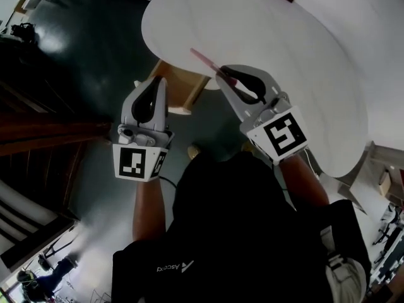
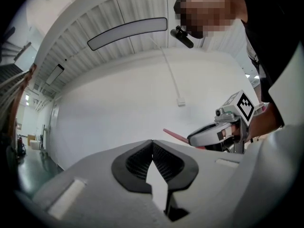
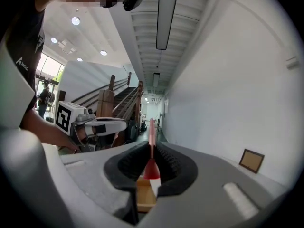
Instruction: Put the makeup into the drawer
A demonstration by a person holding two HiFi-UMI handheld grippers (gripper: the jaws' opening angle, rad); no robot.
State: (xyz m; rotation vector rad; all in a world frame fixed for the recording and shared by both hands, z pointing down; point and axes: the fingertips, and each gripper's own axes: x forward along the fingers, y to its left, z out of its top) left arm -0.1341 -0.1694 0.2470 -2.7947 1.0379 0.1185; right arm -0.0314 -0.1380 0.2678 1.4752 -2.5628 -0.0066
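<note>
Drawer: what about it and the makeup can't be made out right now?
- Wooden unit: head view, upper part hidden under the white table edge; drawer open or shut unclear.
- Pink stick in the right claw: right gripper view, near end buried in the claw; which makeup, too thin to tell.

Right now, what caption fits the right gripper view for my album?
Right gripper clamps a slim pink makeup stick, left gripper alongside, wooden stairs behind.
</note>
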